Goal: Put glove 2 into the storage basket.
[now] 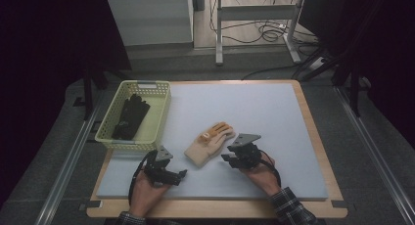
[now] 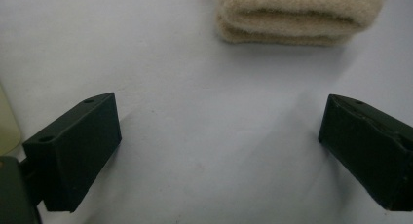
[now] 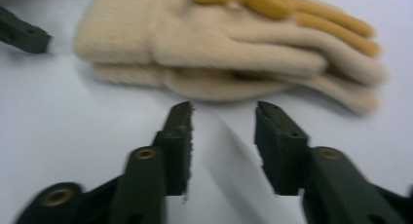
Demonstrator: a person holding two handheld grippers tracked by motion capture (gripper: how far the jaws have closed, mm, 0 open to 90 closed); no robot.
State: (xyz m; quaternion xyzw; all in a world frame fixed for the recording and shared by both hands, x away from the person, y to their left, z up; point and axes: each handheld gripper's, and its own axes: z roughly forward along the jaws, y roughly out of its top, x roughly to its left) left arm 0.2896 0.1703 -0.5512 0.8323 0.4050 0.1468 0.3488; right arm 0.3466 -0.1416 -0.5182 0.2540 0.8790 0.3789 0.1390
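Dim overall in the high view, with dark, murky edges and a brighter patch of floor at the top. Evenly lit pale tabletop (image 1: 274, 117), no glare. Soft shadows under the glove (image 3: 229, 48) and beside the jaws. Motion blur in the right gripper view; softly focused up close in the left gripper view.

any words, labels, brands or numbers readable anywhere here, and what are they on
None can be read.
Cream knitted gloves with orange fingers: an orange patch on the back, no lettering legible.
Pale yellow plastic basket: a light tab on its far rim, too small to read.
Black gloves in the basket: no visible marking.
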